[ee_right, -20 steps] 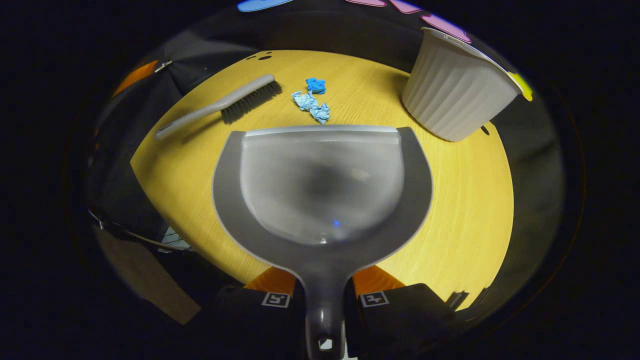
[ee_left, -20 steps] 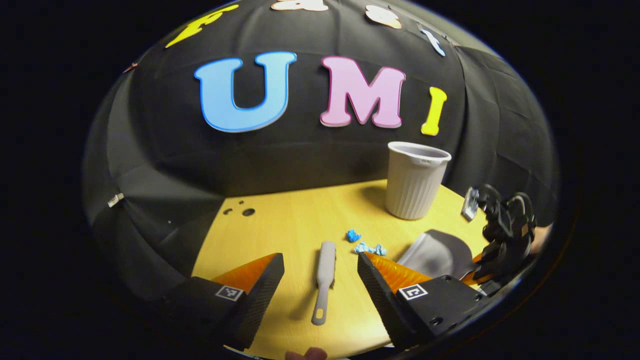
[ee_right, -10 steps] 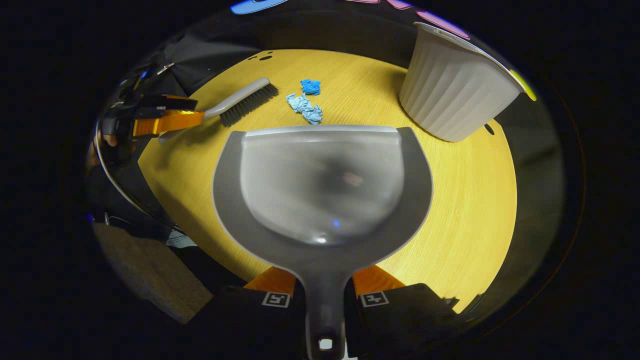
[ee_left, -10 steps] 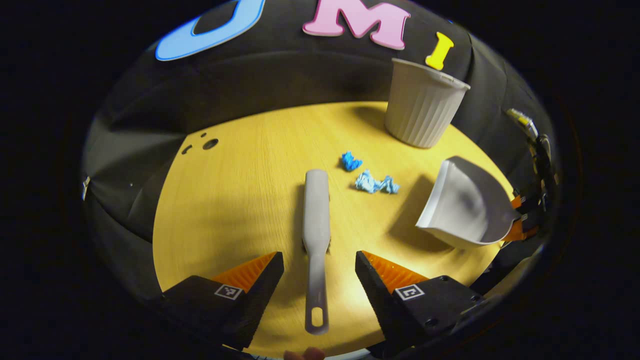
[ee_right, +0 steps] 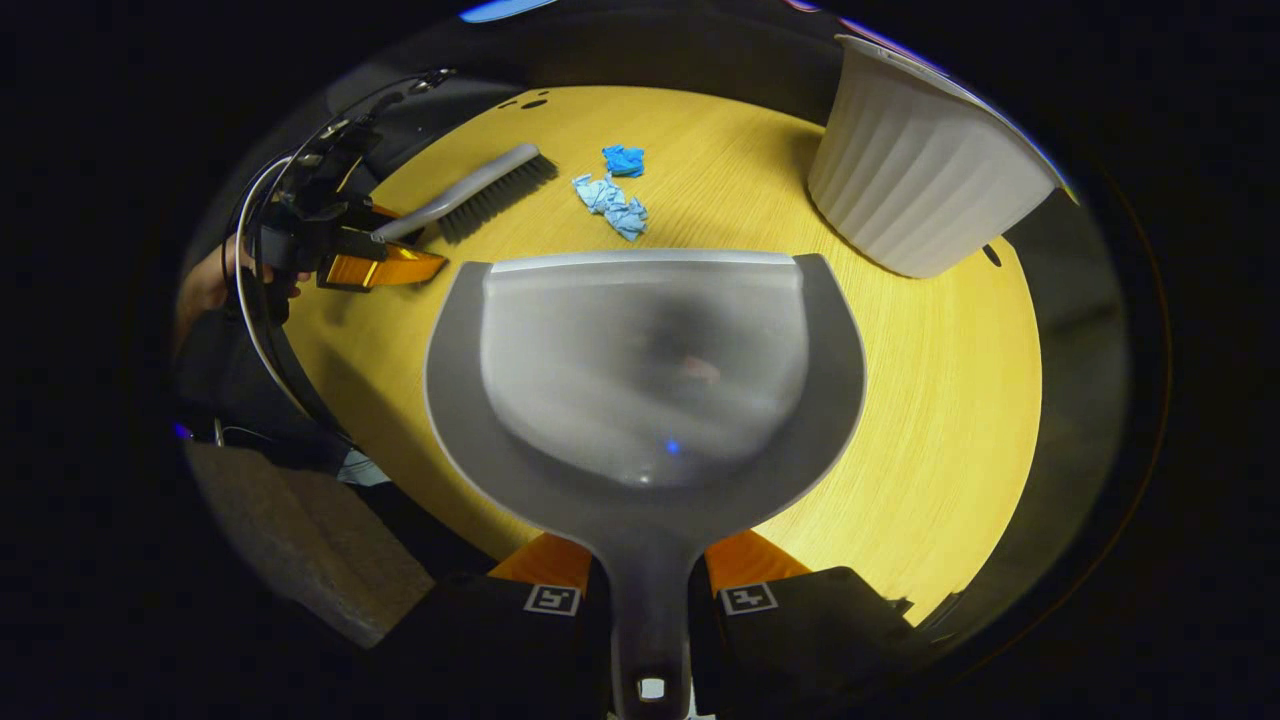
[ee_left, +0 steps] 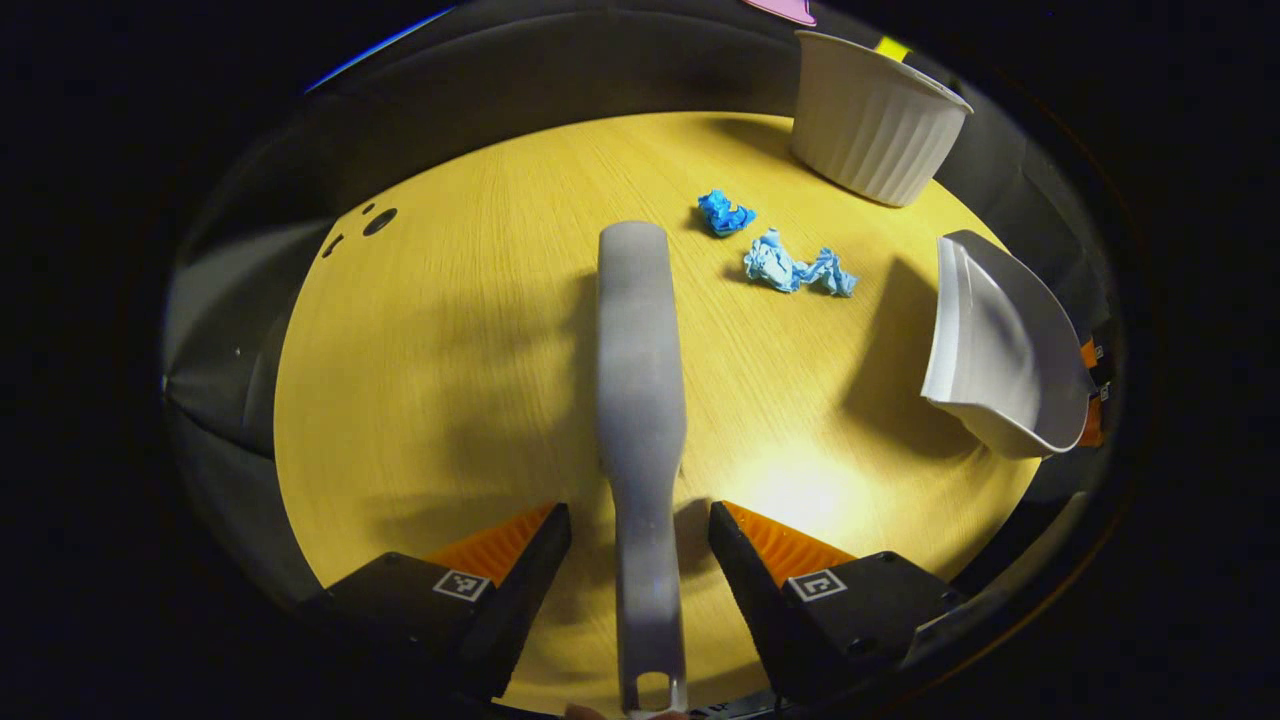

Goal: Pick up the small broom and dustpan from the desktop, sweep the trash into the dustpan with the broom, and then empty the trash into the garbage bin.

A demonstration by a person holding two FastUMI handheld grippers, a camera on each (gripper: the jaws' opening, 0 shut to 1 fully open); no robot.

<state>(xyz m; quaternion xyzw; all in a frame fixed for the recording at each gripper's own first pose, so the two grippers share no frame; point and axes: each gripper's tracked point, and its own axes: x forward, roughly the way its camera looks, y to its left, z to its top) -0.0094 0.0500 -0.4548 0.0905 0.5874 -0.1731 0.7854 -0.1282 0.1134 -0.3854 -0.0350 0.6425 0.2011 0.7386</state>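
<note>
Lying flat on the yellow table (ee_left: 450, 400): the broom (ee_left: 640, 400), handle running back between the left gripper (ee_left: 640, 540) fingers, head pointing away toward the far edge. Standing wide open around that handle, the left fingers, one on each side, with table showing in both gaps and neither finger touching the handle. Resting bristles-down in the right gripper view as well, the broom (ee_right: 470, 192), with the left gripper (ee_right: 385, 268) reaching in from the left at the handle end and a hand (ee_right: 205, 285) holding it behind.

Clamping the dustpan (ee_right: 640, 380) by its handle: the right gripper (ee_right: 650, 590), both fingers pressing against the handle's sides. Holding the pan out ahead, open mouth facing forward, its front lip near the trash (ee_right: 612, 200). Appearing at the right edge of the left gripper view too, the dustpan (ee_left: 1000, 350), tilted, casting a shadow on the table beside it; whether its lip is touching the table, cannot tell.

Sitting between broom head and dustpan: the trash (ee_left: 795, 270), a few crumpled blue scraps, one piece slightly apart from the others, just right of the broom head.

Standing upright near the far right of the table, well beyond the scraps: the bin (ee_left: 870, 130), pale and ribbed, also looming at upper right in the right gripper view (ee_right: 920, 190).
</note>
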